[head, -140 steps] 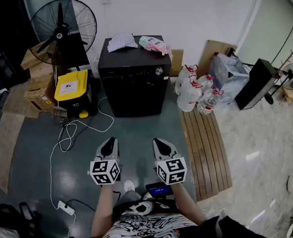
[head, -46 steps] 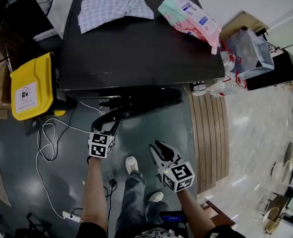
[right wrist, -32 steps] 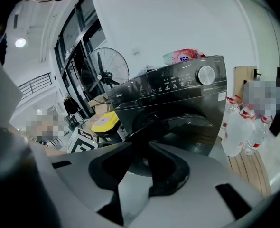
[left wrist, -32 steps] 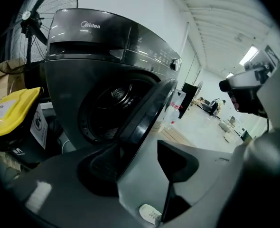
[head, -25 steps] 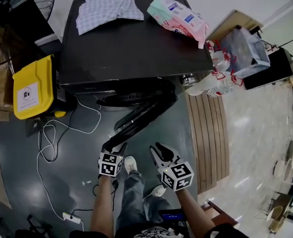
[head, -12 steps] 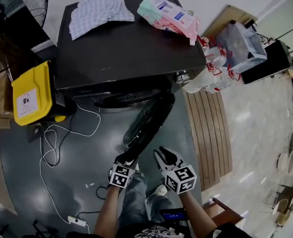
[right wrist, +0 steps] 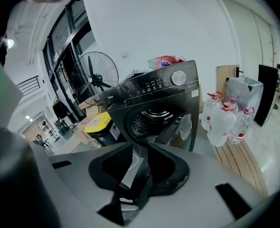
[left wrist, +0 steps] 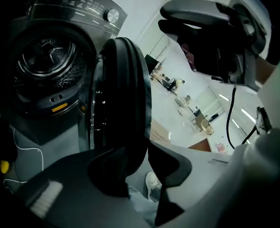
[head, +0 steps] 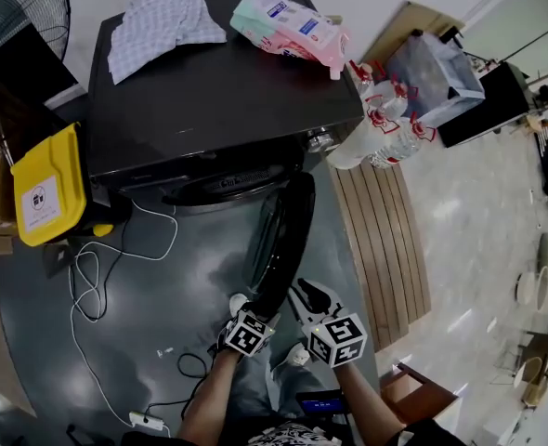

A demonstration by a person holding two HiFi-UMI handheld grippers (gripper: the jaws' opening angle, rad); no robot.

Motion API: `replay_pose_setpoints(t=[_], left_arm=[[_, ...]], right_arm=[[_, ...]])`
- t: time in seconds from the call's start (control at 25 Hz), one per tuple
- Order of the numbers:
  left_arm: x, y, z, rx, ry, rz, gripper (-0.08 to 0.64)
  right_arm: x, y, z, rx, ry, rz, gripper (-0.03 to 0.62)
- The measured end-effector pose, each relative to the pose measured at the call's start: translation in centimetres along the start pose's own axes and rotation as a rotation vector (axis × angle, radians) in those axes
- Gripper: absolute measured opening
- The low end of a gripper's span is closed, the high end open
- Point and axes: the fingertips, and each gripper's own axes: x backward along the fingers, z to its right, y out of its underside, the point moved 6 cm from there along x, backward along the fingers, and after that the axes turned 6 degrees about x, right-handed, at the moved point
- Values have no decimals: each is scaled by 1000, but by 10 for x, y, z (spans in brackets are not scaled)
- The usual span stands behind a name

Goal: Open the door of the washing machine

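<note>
Door (head: 279, 240): swung wide, edge-on to the washing machine (head: 209, 91) and hinged at the side of its front nearest the bottles; its free rim points away from the machine, toward the person.
Drum (left wrist: 50, 65): mouth uncovered in the machine's front; perforated metal wall and ribs show inside.
Left gripper (head: 258, 308): jaws clamped across the door's free rim, far out from the machine; forearm stretched forward.
Left gripper, own view (left wrist: 140, 160): dark door edge fills the gap between the pads.
Right gripper (head: 302, 293): just beside the left one and the door rim, on the bottle side; it touches nothing.
Right gripper, own view (right wrist: 140, 163): jaws a little apart, nothing between them, aimed at the machine's front.
On the machine's top: one checked cloth (head: 158, 26), one pink and green pack (head: 288, 26).
Yellow-lidded bin (head: 42, 189): one, beside the machine on the left gripper's side; lid down, contents hidden.
Fan (head: 14, 7): one, behind the bin.
Bottles (head: 376, 128): clear, red-capped cluster at the machine's other side; number unclear.
Slatted wooden board (head: 381, 240): one, on the floor in front of the bottles.
</note>
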Motion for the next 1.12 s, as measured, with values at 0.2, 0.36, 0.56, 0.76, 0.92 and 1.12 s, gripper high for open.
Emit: replay_pose_setpoints(t=[0.2,0.36,0.56,0.76,0.92,1.12], left_arm=[[-18,0,12,30,13,3,127],[-19,-2,20,-14,-8,3,186],[20,9,16,-8,-114,115,198],[113,2,43,28,-315,430,145],[185,-18,111,55,-348,779,77],[256,-23,205,93,-352,949,2]], right_arm=[[18,1,6,-6,31,15,101],[35,2,8,-5,40,48,103],[67,-1,-3,20,9,125,85],[125,-3,-27,93,-1,233,3],[187,-7,-50,153,-8,325,3],[256,-6,-88,190,-5,396,3]])
